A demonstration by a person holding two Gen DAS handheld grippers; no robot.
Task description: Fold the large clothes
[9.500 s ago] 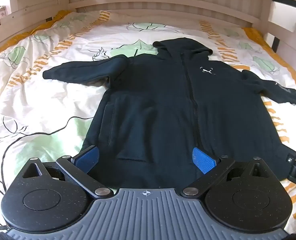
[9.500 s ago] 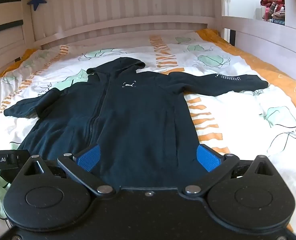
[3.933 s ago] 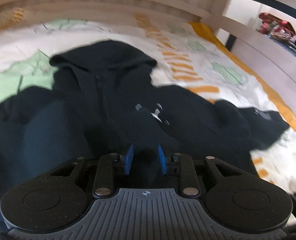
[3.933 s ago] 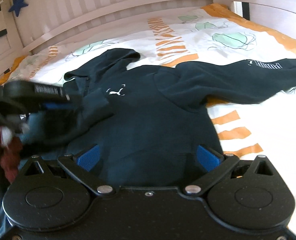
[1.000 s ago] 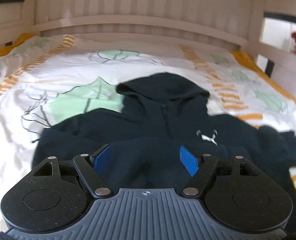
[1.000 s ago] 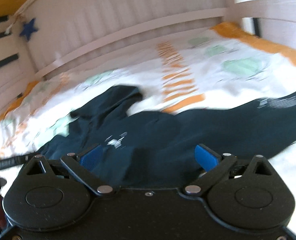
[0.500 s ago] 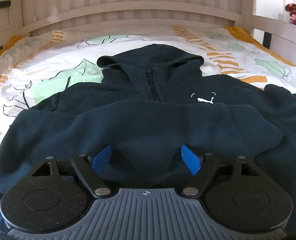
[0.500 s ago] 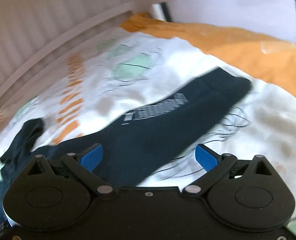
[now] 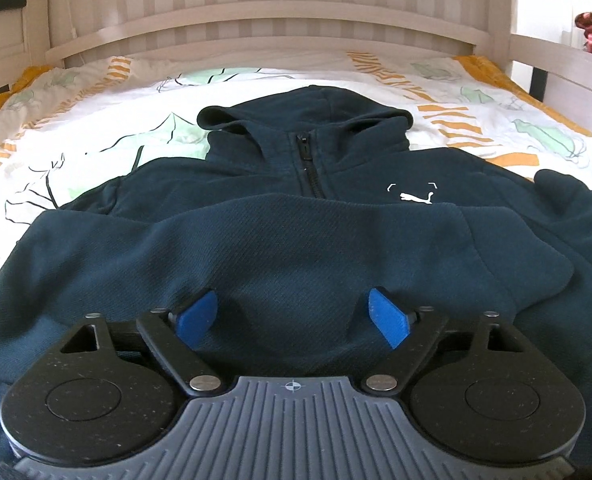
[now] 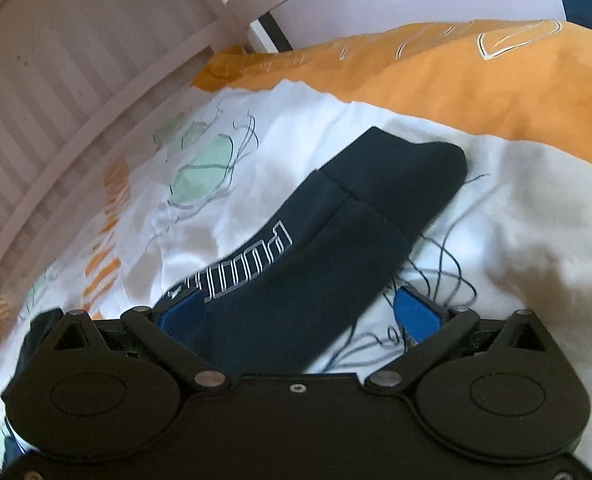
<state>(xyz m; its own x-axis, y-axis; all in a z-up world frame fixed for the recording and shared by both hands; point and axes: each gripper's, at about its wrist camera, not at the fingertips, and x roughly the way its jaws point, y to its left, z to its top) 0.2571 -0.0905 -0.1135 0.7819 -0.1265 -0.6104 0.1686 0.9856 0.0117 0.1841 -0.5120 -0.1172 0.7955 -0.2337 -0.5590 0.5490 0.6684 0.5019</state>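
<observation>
On patterned bedspread (image 9: pixel 95 128), navy zip hoodie (image 9: pixel 296 248), sleeve (image 10: pixel 336 240) outstretched

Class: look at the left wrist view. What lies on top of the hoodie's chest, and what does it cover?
A folded-over sleeve lies across the hoodie, below the white logo. It hides the lower zipper and the front beneath.

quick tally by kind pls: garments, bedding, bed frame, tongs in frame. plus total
Garments: 1, a navy zip hoodie, one sleeve stretched out on the sheet
Bedding: 1, a leaf-print duvet
Bed frame: 1, a white slatted headboard
Tongs: 2, the left tongs opening, nothing between the pads; the right tongs open astride the sleeve
Total: 5
</observation>
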